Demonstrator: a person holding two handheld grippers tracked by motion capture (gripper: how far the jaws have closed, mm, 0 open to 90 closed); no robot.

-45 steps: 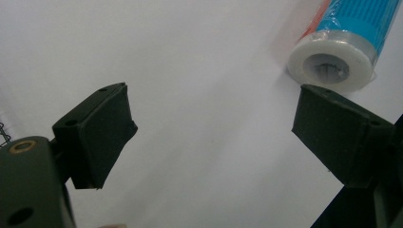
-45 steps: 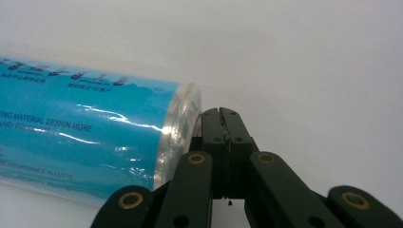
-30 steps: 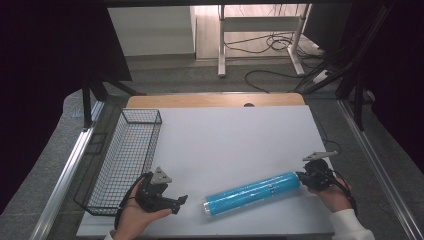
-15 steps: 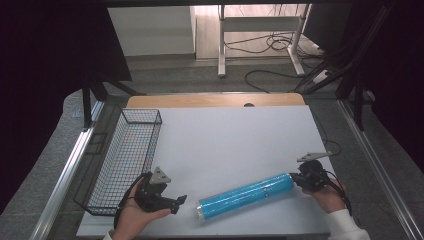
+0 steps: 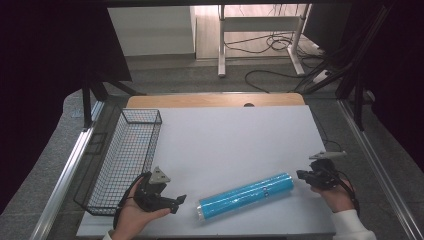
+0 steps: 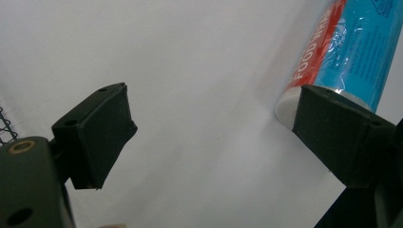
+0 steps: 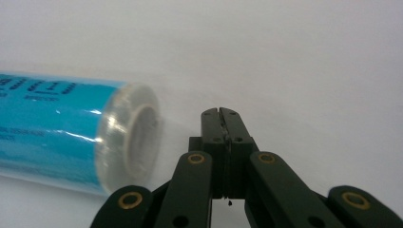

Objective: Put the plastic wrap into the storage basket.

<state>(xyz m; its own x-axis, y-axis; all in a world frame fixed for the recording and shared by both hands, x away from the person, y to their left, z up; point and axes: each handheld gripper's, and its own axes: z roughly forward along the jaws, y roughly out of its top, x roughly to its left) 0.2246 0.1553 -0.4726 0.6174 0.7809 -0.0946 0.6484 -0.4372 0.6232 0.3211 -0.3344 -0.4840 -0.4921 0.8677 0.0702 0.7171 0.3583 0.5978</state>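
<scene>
The white bench (image 5: 235, 140) carries a black wire basket (image 5: 122, 157) along its left edge. A blue food-wrap roll (image 5: 246, 195) lies on its side near the front edge, slanting up toward the right. The left gripper (image 5: 179, 200), near the front-left corner just beside the roll's lower end, has its jaws spread wide, released. The right gripper (image 5: 300, 174), just off the roll's upper end, is clenched on nothing.

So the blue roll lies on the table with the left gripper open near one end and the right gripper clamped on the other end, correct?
Not quite: the right gripper is shut on nothing, its jaws pressed together beside the blue roll end, as the right gripper view shows. The left gripper is open.
</scene>
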